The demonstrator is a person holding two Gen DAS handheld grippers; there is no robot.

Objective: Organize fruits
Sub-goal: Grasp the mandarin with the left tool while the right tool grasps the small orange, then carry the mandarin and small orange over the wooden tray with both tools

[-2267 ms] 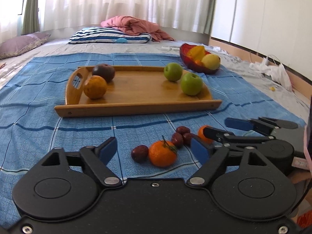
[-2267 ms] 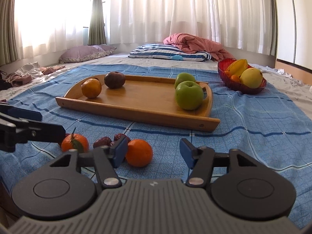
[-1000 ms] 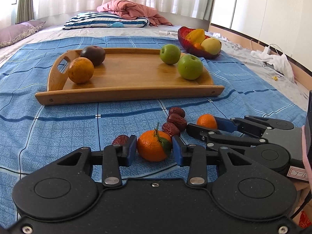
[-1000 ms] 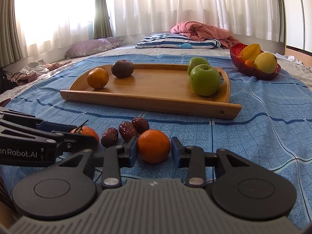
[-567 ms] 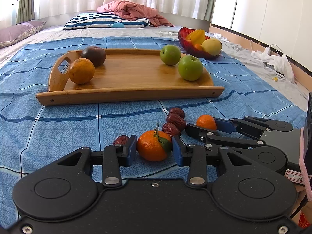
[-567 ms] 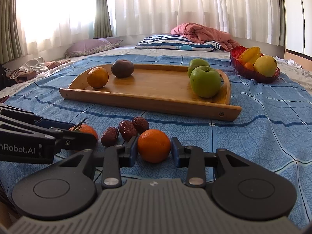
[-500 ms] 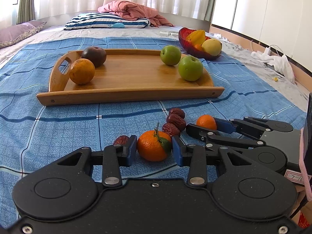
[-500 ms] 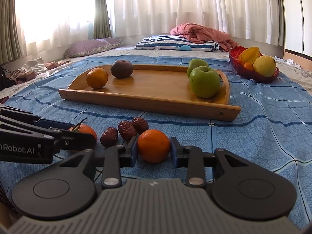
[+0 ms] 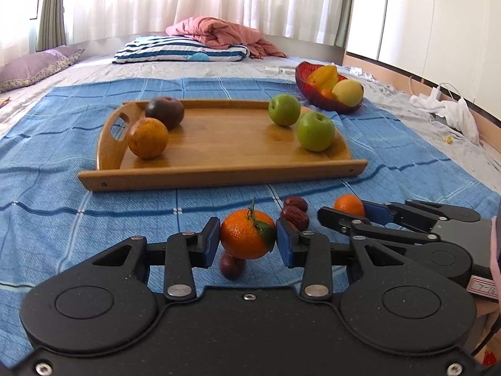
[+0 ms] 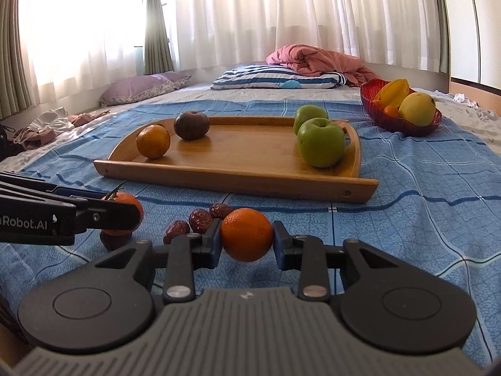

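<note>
Holding apples, tray, bowl with starfruit

The tray is smooth wood with a soft shine. The blanket is woven cloth, matt. The tangerine has a dimpled skin, the green apples a smooth one. The bowl looks glossy, like glass or plastic.

Both wrist cams sit low over the near edge of the blue blanket, facing forward toward the curtains. Left cam is left of right. Both views share the wooden tray mid-blanket and the red bowl at its far right.
</note>
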